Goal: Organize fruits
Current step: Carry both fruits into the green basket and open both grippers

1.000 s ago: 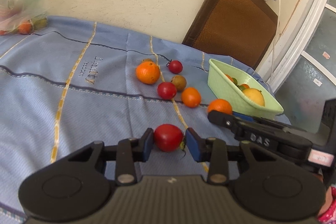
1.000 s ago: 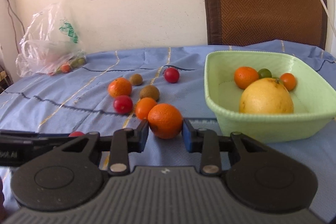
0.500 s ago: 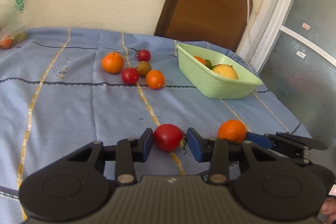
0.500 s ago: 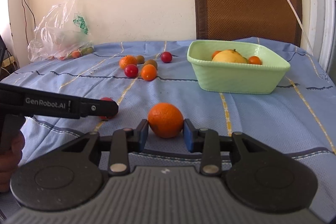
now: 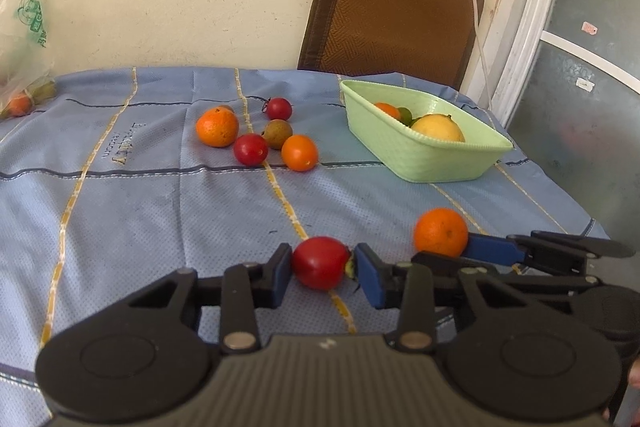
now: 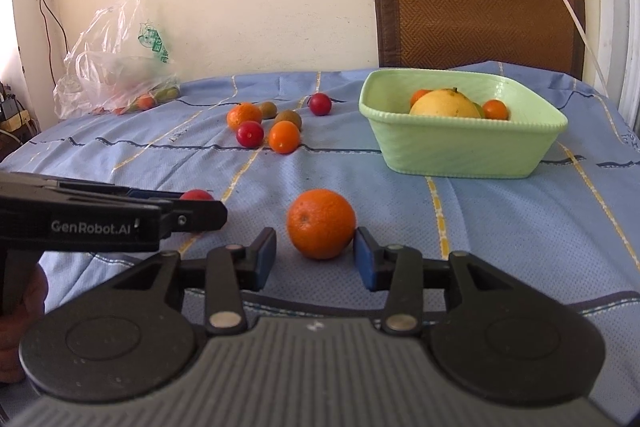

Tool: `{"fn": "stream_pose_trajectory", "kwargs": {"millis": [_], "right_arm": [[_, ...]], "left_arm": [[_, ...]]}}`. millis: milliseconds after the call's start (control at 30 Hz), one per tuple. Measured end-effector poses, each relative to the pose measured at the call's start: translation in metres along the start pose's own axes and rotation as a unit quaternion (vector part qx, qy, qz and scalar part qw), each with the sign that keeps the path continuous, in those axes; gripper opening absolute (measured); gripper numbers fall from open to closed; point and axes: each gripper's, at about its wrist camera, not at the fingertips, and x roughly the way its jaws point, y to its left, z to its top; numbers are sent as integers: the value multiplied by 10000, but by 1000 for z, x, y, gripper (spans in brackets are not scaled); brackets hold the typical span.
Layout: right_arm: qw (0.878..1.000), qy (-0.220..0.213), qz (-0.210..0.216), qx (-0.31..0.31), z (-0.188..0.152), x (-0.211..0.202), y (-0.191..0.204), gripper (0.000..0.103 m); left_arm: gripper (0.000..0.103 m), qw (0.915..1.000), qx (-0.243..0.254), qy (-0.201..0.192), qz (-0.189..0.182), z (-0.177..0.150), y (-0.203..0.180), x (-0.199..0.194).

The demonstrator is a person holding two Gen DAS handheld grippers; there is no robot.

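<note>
Broadly, a blue cloth [image 5: 168, 211] with yellow stripes covers the whole table, and the fruit is split into lots on it, which reads as a sort by kind under way. At the far right stands a pale green basket [image 6: 460, 151] holding a large yellow citrus [image 6: 444, 105] and some small orange and green fruits. To its left, at the far middle, is a loose cluster of oranges, red tomatoes and brown kiwis still to be sorted. Near the front edge two pieces lie apart from that cluster, seemingly set down as the start of new groups. The larger is an orange [image 6: 321, 223], round, dimpled and bright, resting on the cloth between the fingers of the right gripper [image 6: 316, 255]; those jaws have just been opening, and the left pad now stands clear of the peel, so the fruit looks released. To its left the left gripper [image 5: 322, 273] has a smooth, glossy red tomato [image 5: 320, 262] between its jaws, which have just closed in; whether the pads press on it I cannot tell.
</note>
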Motion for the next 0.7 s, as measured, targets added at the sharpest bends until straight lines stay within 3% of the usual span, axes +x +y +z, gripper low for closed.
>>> {"fn": "stream_pose_trajectory", "kwargs": {"millis": [33,167,333,500,700], "right_arm": [[10000,-7,-6,8,1,0,-1,35],[9997,-190,78,162,2,-5,-9,35],[9942,-977,-399,202,19,-19,-33,35],[9870,-1193,-974,468,42,-5,-76,35],[9834,-1200,-1194,661,43,11,-96,37]], "left_arm": [[34,10000,2,8,-8,1,0,0],[34,9992,-149,80,-369,18,-5,10],[34,9971,-47,-151,-747,66,-33,33],[34,9965,79,-234,-797,107,-65,74],[35,9984,33,-95,-554,116,-77,113]]}}
